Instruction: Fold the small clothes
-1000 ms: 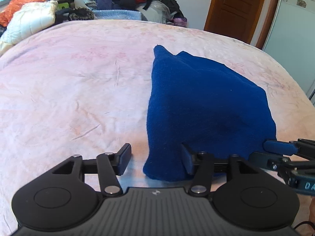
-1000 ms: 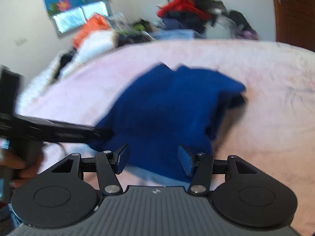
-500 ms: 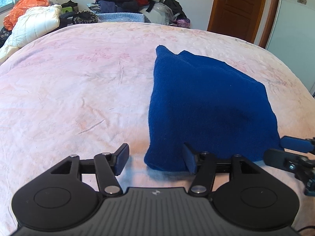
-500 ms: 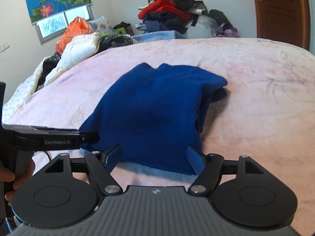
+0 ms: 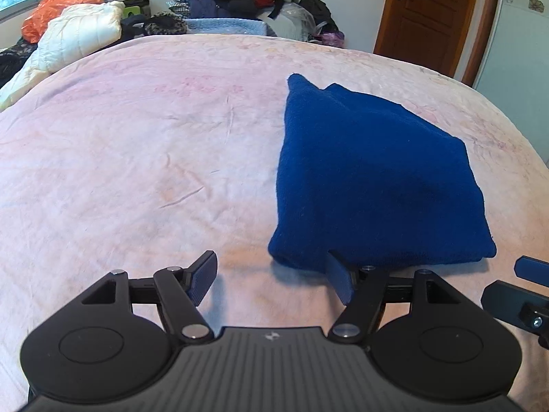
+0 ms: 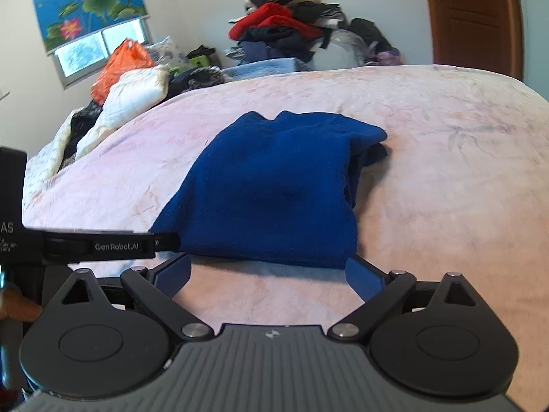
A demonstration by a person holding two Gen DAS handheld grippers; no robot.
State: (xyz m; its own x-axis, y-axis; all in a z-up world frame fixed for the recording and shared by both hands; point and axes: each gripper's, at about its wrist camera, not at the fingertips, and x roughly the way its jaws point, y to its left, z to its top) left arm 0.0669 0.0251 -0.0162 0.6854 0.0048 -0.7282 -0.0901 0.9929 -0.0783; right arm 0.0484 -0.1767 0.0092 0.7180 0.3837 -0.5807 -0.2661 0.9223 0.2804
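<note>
The soft dark-blue fleece garment [image 5: 370, 178] lies folded into a compact stack on the pink bedspread [image 5: 137, 158], seemingly finished, with left gripper [image 5: 271, 279] and right gripper [image 6: 269, 274] wide open, empty, near its near edge.

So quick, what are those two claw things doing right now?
Left gripper: open, holding nothing, near the folded dark blue fleece garment.
Right gripper: open, holding nothing.

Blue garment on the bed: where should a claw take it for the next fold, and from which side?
Probably the near corners of the blue garment, approached from the near edge: that thick folded hem faces both open claws, left and right.
</note>
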